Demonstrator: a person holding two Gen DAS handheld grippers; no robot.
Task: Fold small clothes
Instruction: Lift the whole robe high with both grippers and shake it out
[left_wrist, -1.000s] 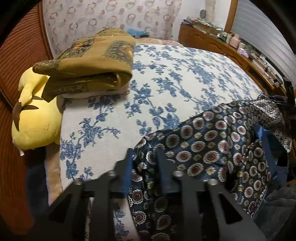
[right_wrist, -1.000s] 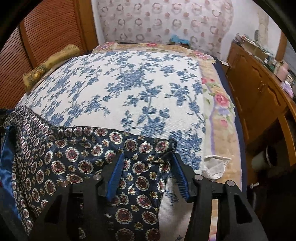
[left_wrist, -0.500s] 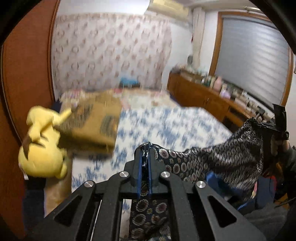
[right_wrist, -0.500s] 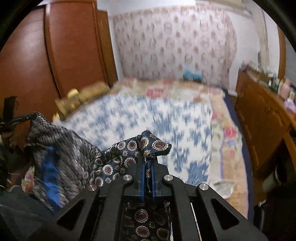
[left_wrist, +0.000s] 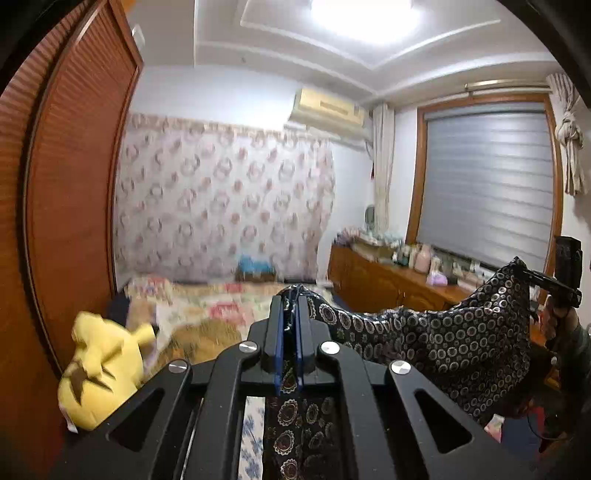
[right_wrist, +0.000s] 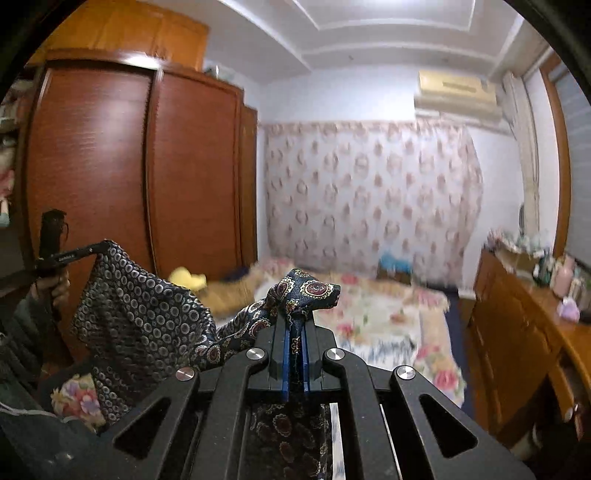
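Observation:
A dark navy garment with round medallion print (left_wrist: 443, 339) hangs stretched in the air between my two grippers, well above the bed. My left gripper (left_wrist: 290, 302) is shut on one corner of it; the cloth pokes out at the fingertips and hangs down under the jaws. My right gripper (right_wrist: 295, 325) is shut on the other corner (right_wrist: 314, 288), which bunches above the tips. Each view shows the other gripper at the garment's far end: the right one (left_wrist: 554, 288) in the left wrist view, the left one (right_wrist: 74, 254) in the right wrist view.
The bed with a floral cover (right_wrist: 388, 317) lies below and ahead. A yellow plush toy (left_wrist: 99, 373) sits at its left edge beside the wooden wardrobe (right_wrist: 129, 177). A folded brown cloth (right_wrist: 229, 291) lies near the plush. A wooden dresser with bottles (left_wrist: 399, 277) runs along the right.
Both grippers closed on the garment's corners as it lay on the bed, then lifted it. The views tilted up from the bed surface to the room, and the garment now hangs between the grippers.

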